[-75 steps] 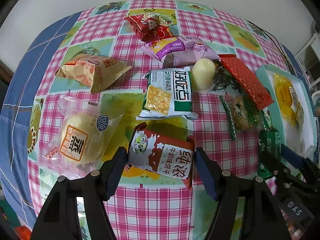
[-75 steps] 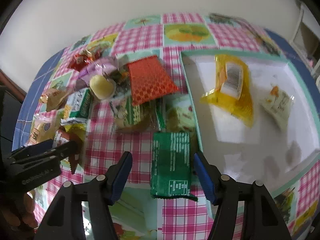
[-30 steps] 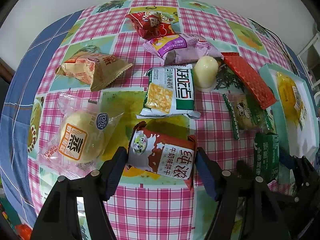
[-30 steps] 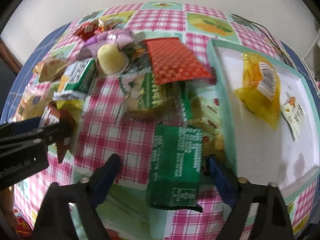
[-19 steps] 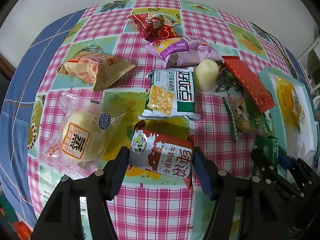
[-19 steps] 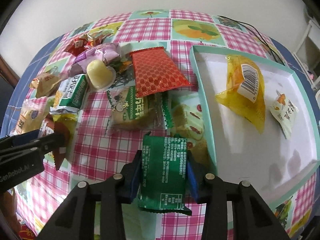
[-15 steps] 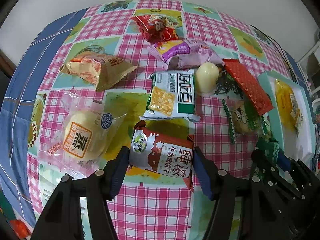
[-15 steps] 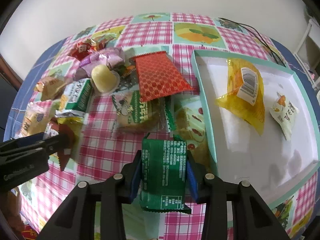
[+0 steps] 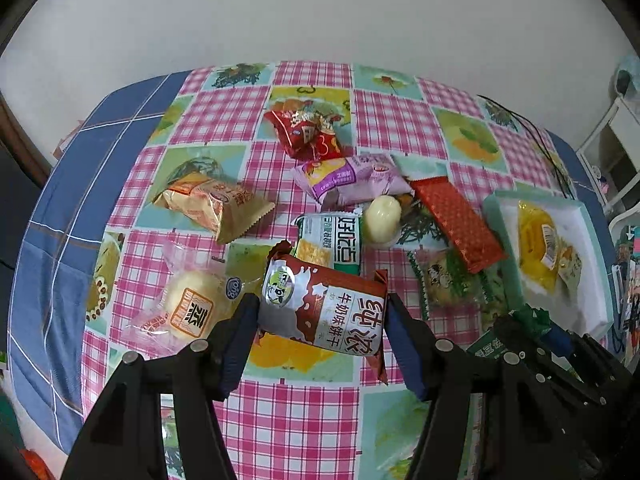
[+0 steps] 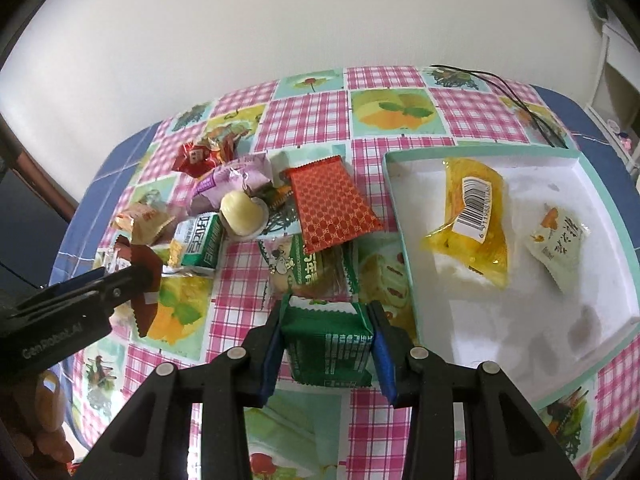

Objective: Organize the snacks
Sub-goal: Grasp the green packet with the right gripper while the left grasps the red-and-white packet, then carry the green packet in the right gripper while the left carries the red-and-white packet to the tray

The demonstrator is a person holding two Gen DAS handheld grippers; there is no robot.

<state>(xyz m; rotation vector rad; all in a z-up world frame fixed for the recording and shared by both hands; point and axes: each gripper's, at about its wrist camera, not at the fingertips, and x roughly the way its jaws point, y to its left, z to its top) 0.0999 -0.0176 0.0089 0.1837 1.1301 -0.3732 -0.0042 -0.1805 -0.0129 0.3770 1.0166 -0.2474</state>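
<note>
Checkered tablecloth [image 9: 304, 420]: left gripper [image 9: 320, 320] clamps brown biscuit packet [image 9: 324, 312], hiding green-white packet's [image 9: 334, 242] lower edge; right gripper [image 10: 326, 336] clamps green packet [image 10: 328, 352].

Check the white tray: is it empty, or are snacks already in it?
Not empty. The white tray holds two packets, a yellow one with a barcode and a small cream one; the rest is bare.
</note>
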